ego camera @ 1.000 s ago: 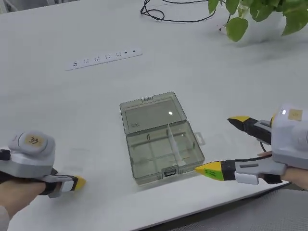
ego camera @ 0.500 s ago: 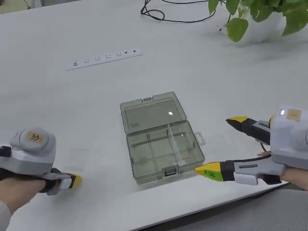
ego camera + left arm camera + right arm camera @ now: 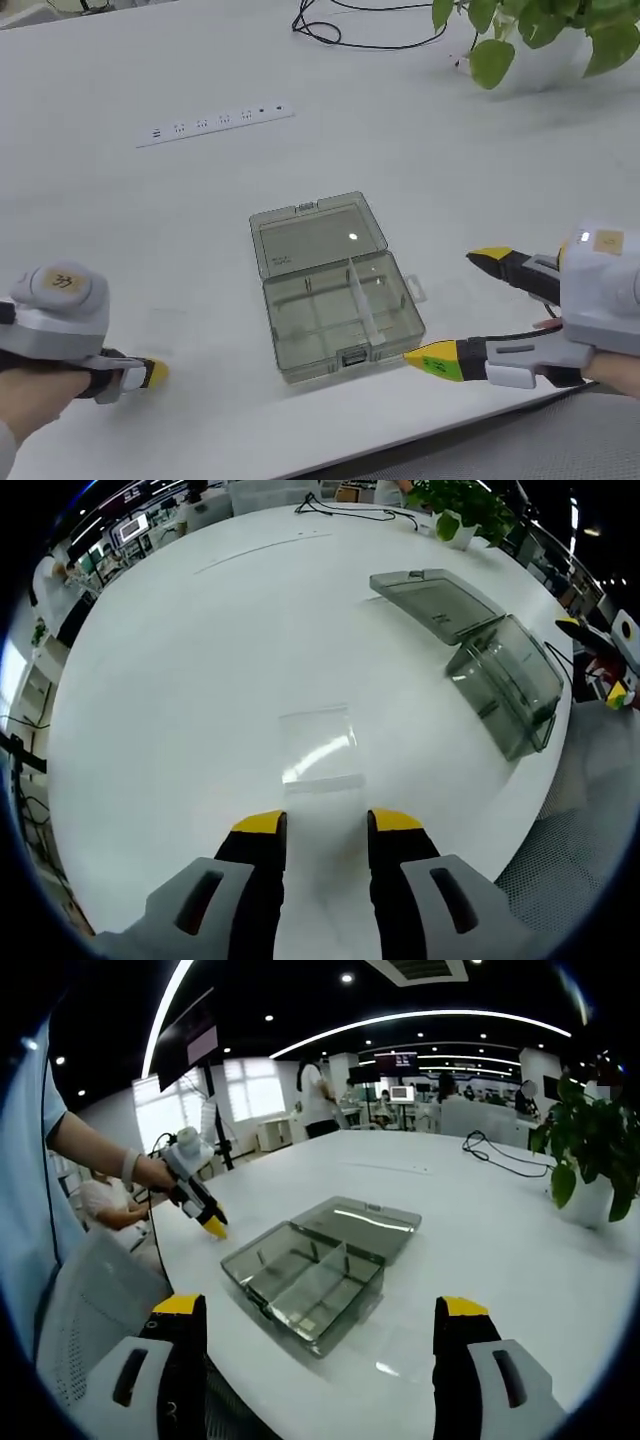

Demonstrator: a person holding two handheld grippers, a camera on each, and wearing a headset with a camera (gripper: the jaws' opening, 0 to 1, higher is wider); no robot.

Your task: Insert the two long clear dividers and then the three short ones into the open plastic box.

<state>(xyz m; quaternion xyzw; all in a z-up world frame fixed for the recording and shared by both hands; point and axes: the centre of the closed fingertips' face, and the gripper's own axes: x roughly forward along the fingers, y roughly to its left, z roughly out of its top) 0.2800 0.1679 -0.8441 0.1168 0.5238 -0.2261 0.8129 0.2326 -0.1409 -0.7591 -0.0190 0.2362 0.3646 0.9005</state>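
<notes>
Our smoky translucent plastic box (image 3: 300, 315) sits lid-back near the front of the white bench (image 3: 200, 220), one long clear divider (image 3: 362, 305) already upright down its length, leaving room beside it for the next. Off left, a flat clear divider sheet (image 3: 318, 745) lies just ahead of our left tool (image 3: 328, 821), jaws a narrow gap apart and empty, lined up, we reckon, for that thin edge. Our right tool (image 3: 460, 308) hangs wide open, empty, just beside the box, likely ready to steady it.
</notes>
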